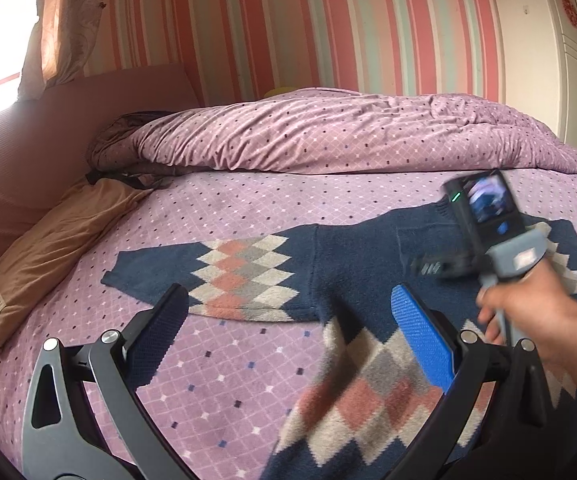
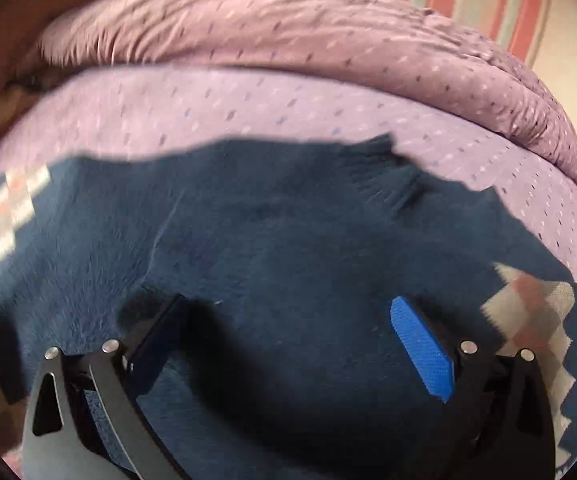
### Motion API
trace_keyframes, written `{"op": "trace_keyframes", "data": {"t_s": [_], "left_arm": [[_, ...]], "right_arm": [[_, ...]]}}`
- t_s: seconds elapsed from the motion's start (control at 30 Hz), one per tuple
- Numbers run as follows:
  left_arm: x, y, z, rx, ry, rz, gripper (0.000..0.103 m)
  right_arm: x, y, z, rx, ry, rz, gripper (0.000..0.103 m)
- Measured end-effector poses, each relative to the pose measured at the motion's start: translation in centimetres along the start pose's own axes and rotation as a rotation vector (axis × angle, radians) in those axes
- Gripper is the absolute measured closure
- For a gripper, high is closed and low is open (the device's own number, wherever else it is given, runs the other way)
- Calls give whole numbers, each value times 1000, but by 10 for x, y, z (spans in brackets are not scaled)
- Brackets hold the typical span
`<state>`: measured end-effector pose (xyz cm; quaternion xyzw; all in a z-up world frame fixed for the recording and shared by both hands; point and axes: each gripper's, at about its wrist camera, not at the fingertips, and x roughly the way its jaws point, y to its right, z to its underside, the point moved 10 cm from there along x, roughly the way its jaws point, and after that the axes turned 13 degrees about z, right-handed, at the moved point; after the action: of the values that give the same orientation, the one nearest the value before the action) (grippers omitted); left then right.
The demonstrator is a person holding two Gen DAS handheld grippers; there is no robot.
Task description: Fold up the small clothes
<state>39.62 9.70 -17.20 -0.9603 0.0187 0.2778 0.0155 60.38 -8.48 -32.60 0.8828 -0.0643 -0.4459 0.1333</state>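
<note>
A small navy sweater (image 1: 352,264) with pink, grey and cream argyle diamonds lies spread flat on the purple bed sheet (image 1: 216,208), sleeves out to both sides. My left gripper (image 1: 288,308) is open and empty, above the sweater's left sleeve and lower body. In the left wrist view a hand holds the right gripper's handle and camera (image 1: 484,220) over the sweater's right side. In the right wrist view the right gripper (image 2: 288,308) is open and empty, just above the sweater's navy chest (image 2: 272,232), below the ribbed collar (image 2: 384,176).
A rolled purple duvet (image 1: 348,136) lies along the far side of the bed. A tan pillow (image 1: 48,252) sits at the left by the pink headboard (image 1: 68,128). Striped wall and a white wardrobe (image 1: 568,40) stand behind.
</note>
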Motion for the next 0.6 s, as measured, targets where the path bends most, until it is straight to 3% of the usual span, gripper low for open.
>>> {"op": "trace_keyframes", "data": {"t_s": [0.03,0.17,0.37,0.6], "left_arm": [[1,-5,1,-4,-1,-1,3],[8,-24,1,2,24,1,3],[19,-72,-8,-18,63,-34,3],[35,-145,-16,-25,50,-75,3]], "right_arm": [[-6,-3,-1,-5,25,30,2],[-32,0,0,19,100,2,2],[-69,19,37,95,161,-25,2],[-109,35,69,137,208,-64,2]]}}
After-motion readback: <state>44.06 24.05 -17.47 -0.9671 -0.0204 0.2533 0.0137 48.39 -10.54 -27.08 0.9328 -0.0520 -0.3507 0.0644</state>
